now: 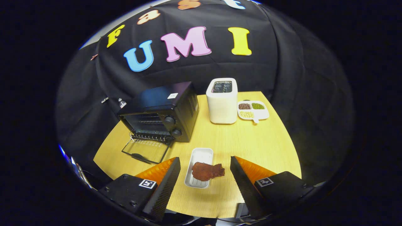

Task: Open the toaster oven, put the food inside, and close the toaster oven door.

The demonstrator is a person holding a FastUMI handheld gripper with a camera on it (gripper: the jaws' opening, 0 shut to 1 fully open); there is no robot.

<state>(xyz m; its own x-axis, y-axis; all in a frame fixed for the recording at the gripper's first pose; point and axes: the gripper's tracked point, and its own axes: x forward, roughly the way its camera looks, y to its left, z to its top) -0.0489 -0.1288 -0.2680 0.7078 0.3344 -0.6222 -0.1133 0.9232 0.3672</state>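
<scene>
A black toaster oven [163,111] stands on the wooden table [257,141], beyond my fingers and to the left. Its glass door [146,150] hangs folded down flat on the table, showing the wire rack inside. A brown piece of breaded food [207,171] lies across a small white tray [199,166], partly overhanging the tray's right rim. My gripper [205,163] is open, hovering above the table with the tray and food between its two fingers, neither finger touching them.
A white pop-up toaster [222,100] stands behind the tray, right of the oven. Beside it sits a white divided dish [253,110] of grains and beans. Black cloth walls close in the table's back and sides.
</scene>
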